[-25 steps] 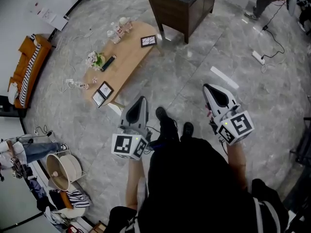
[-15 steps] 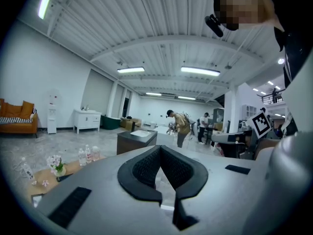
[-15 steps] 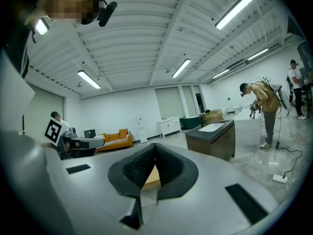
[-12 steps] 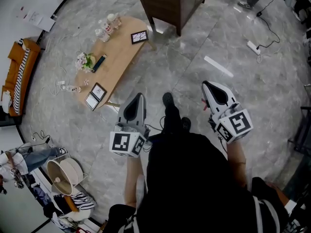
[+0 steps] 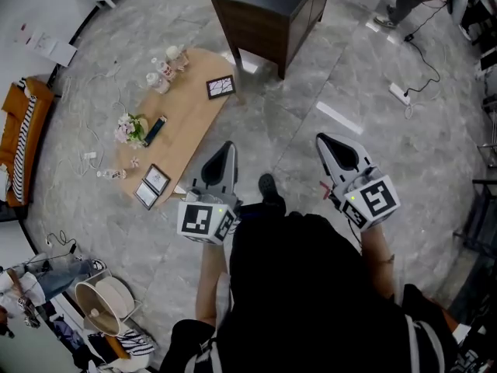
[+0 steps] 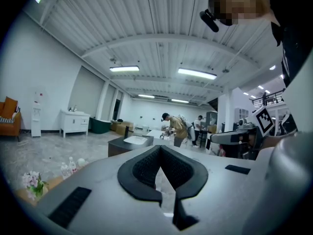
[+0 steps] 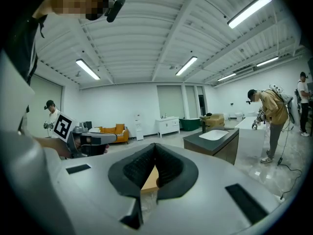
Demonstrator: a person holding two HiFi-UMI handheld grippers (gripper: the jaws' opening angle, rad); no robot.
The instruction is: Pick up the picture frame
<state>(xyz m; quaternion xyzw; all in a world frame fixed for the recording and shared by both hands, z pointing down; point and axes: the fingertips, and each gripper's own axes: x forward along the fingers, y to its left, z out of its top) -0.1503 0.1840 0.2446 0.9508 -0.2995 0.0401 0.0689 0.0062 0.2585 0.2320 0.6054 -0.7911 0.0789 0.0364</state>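
Out in front of the person's dark top, both grippers are held nearly level over the grey floor, well apart from each other. The left gripper (image 5: 227, 148) is clenched, its pads meeting at the tip with nothing between them. The right gripper (image 5: 321, 141) looks the same, closed on nothing, and only a sliver of wood shows through the gap behind its pads.

The wooden table (image 5: 190, 107) lies ahead and to the left, so the left gripper is plainly the nearer one. The table's long axis runs from near-left to far-right in the head view, towards the dark cabinet (image 5: 264, 14).

Three frames sit on the table, and the task does not say which is meant. The dark picture frame (image 5: 220, 86) is at the far end, close to the edge facing the cabinet. It lies almost straight ahead of the left gripper's tip, with its long side running roughly across the table. The pair of small frames (image 5: 152, 186) sits just side by side at the near end, by the edge, off to the left of that gripper. Each is turned cornerwise to the table's length. Flowers (image 5: 128, 127) and bottles (image 5: 163, 68) stand between the two spots. Whether any frame stands propped or lies flat I cannot tell. Either way the reach probably goes left and forward.
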